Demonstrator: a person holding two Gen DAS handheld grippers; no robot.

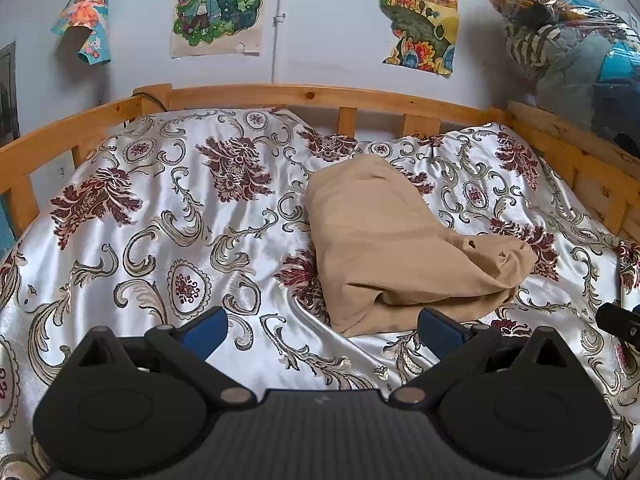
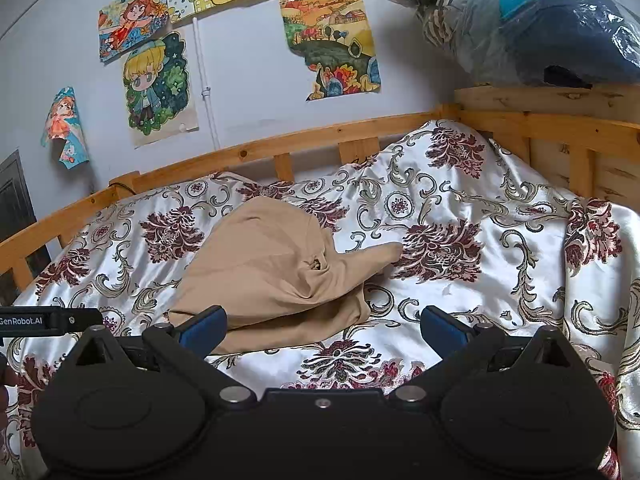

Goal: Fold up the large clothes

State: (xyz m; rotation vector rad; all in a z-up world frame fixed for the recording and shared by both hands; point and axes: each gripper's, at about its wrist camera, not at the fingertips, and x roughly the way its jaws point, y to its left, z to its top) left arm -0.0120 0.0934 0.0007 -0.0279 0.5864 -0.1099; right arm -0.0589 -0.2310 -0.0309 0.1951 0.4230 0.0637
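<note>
A tan garment (image 1: 392,248) is found lying on a floral satin bedspread (image 1: 160,208) inside a wooden bed frame (image 1: 280,96). It is doubled over on itself in a loose bundle, with rumpled edges and one pointed flap (image 2: 380,256) trailing out to the right. The fold is not flat or squared. Whether it lies part-folded or merely dropped in a heap cannot be settled from these views.

The left gripper (image 1: 322,328) is held low over the bedspread with its jaws spread wide, and nothing is held between them. The garment lies ahead and to its right, and the near edge sits just beside the right-hand finger (image 1: 440,330).

The right gripper (image 2: 322,328) is likewise spread wide and empty. From it, the garment lies ahead and to the left, and the near edge passes just behind the left-hand finger (image 2: 204,330).

The garment is thus placed between the two grippers, near both. Its long axis is judged to run from the near side back towards the far rail, leaning slightly left. The trailing flap is judged nearer the right gripper, and the near left corner nearer the left one.
</note>
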